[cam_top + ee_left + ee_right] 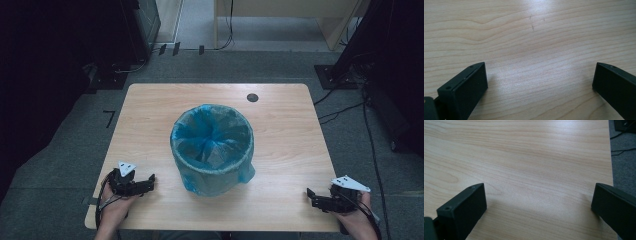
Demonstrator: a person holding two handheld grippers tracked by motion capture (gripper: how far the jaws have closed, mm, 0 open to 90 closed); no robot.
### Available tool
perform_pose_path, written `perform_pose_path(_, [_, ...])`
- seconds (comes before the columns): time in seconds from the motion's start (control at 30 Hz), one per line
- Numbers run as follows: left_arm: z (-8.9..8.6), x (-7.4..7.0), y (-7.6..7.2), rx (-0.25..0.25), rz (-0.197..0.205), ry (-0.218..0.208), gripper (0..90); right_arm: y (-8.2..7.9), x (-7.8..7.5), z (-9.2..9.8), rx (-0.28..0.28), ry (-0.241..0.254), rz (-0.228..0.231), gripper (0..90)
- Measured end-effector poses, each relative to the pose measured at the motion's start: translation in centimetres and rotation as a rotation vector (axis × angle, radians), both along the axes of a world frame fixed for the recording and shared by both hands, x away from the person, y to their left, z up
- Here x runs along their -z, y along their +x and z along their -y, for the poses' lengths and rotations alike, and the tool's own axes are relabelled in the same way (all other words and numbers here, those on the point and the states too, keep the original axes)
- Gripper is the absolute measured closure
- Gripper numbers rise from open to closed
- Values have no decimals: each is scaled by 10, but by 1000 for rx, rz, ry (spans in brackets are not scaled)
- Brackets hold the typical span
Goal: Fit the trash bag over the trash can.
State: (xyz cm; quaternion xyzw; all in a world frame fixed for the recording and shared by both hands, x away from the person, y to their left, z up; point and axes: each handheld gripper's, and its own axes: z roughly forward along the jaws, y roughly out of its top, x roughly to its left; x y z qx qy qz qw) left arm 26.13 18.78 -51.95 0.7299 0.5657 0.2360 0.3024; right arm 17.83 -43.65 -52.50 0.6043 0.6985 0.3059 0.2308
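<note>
A round waste bin [212, 150] lined with a blue plastic bag [210, 131] stood upright near the middle of the light wooden table [280, 125]. The bag's edge was folded over the rim and hung down the outside, with a loose flap bunched at the bin's lower right side. Inside, the liner sagged in creased folds toward the centre.

The left gripper [142, 184] lay at the near left corner of the table, held in the person's left hand [114, 207], its jaws pointing right toward the bin but well apart from it. In the left gripper view [540, 82] the two black jaws stood wide apart with only bare wood grain between them, gripping nothing.

The right gripper [314, 196] rested at the near right edge of the table in the right hand [357, 212], its jaws pointing left toward the bin, also well apart from it. In the right gripper view [539, 201] its jaws were likewise spread wide over bare tabletop, holding nothing, with the table's edge and grey carpet [624, 162] to one side.

A small dark round grommet [252, 97] sat in the table near its far edge, beyond the bin
</note>
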Motion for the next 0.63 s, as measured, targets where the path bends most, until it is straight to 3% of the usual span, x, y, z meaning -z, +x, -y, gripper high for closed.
perform_pose_path(0.07, [0, 0, 0, 0, 0, 0, 0, -1, 1, -2, 5, -20, 3, 0])
perform_pose_path(0.2, [0, 0, 0, 0, 0, 0, 0, -3, 1, -5, 26, -21, 5, 0])
perform_pose_path(0.63, [1, 0, 3, 11, -1, 1, 0, -3, 1, -4, 22, -22, 4, 0])
